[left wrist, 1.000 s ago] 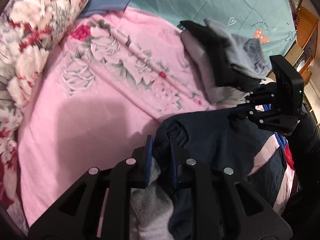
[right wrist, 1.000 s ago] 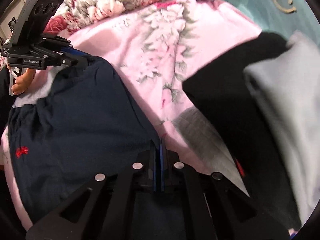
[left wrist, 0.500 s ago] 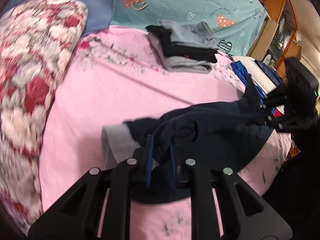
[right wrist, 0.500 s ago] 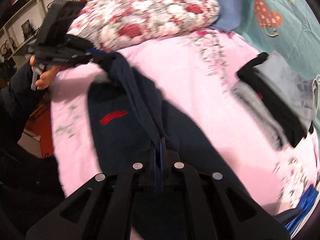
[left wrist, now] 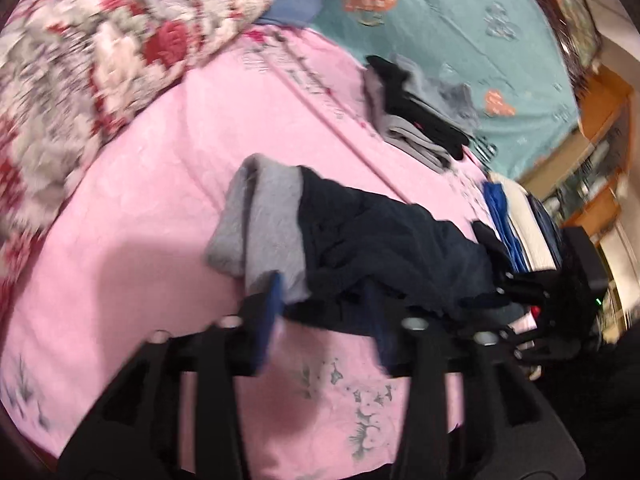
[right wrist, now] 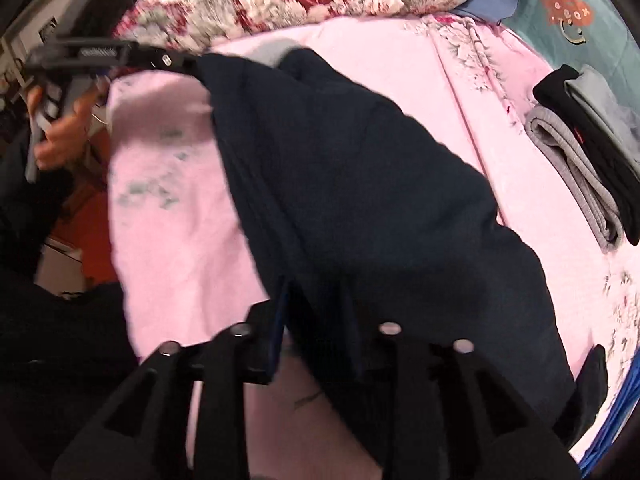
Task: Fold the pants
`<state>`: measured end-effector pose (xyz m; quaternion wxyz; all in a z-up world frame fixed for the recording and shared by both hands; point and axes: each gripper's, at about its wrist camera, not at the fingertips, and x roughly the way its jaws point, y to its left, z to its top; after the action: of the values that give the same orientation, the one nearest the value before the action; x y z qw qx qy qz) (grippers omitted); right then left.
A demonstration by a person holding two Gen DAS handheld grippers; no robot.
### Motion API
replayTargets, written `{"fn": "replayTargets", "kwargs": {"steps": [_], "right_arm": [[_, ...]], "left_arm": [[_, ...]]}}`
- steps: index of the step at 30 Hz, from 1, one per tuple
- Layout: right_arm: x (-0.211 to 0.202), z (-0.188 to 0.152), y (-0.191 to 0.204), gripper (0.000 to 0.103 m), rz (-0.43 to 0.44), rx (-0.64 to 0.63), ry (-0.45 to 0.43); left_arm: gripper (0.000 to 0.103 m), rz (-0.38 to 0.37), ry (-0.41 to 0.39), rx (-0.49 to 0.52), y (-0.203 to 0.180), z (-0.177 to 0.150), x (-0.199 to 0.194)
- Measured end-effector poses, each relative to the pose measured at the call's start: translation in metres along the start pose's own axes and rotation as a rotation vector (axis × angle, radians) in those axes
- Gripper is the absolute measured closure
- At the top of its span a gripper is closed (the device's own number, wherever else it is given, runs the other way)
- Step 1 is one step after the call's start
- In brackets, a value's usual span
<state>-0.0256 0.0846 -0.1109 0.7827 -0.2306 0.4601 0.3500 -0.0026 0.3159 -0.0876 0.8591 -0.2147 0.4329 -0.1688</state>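
Pants show grey cuff leftward only.

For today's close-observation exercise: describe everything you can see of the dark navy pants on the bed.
The navy pants are soft, matte knit fabric, dark blue with a lighter grey band at one end. They lie rumpled and creased across the pink bedsheet, not yet neatly folded. The left hand-held gripper and the right hand-held gripper both have their fingers spread apart at the fabric's edge; whether either is touching the cloth cannot be told.
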Motion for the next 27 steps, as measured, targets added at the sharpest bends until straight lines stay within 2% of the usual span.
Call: {"fn": "replayTargets", "kwargs": {"steps": [1, 2, 4, 8, 12, 13, 15, 16, 18, 20, 21, 23, 27], "right_arm": [[-0.005, 0.0, 0.0, 0.07, 0.001, 0.001, -0.014], [-0.006, 0.0, -0.001, 0.069, 0.004, 0.006, -0.028], [-0.008, -0.001, -0.006, 0.068, 0.015, 0.036, -0.057], [-0.003, -0.003, -0.022, 0.068, 0.05, 0.142, -0.093], [-0.011, -0.01, -0.035, 0.068, 0.083, 0.229, -0.135], [-0.011, -0.011, -0.037, 0.068, 0.088, 0.236, -0.142], [-0.015, -0.014, -0.036, 0.067, 0.088, 0.242, -0.154], [-0.018, -0.017, -0.036, 0.067, 0.083, 0.241, -0.161], [-0.022, -0.02, -0.035, 0.068, 0.079, 0.241, -0.169], [-0.025, -0.023, -0.036, 0.068, 0.076, 0.249, -0.176], [-0.026, -0.024, -0.037, 0.068, 0.077, 0.256, -0.18], [-0.026, -0.025, -0.039, 0.068, 0.076, 0.266, -0.181], [-0.017, -0.019, -0.041, 0.068, 0.099, 0.282, -0.162]], "left_arm": [[0.018, 0.007, -0.029, -0.03, 0.001, -0.002, -0.006], [0.014, 0.009, -0.055, -0.042, 0.001, -0.004, -0.012], [0.013, 0.011, -0.059, -0.072, 0.003, -0.003, -0.018], [0.014, -0.072, -0.064, -0.252, 0.014, 0.003, -0.024], [0.017, -0.061, -0.02, -0.406, 0.017, 0.01, -0.005], [0.02, -0.06, -0.007, -0.428, 0.018, 0.009, 0.0], [0.041, -0.052, 0.024, -0.459, 0.02, 0.011, 0.013], [0.046, -0.046, 0.044, -0.467, 0.02, 0.013, 0.021], [0.076, -0.015, 0.062, -0.458, 0.018, 0.018, 0.03], [0.091, 0.005, 0.057, -0.458, 0.021, 0.021, 0.032], [0.092, 0.017, 0.04, -0.46, 0.022, 0.022, 0.03], [0.092, 0.093, -0.003, -0.425, 0.021, 0.025, 0.025], [0.092, 0.125, 0.039, -0.425, 0.028, 0.015, 0.033]]}}
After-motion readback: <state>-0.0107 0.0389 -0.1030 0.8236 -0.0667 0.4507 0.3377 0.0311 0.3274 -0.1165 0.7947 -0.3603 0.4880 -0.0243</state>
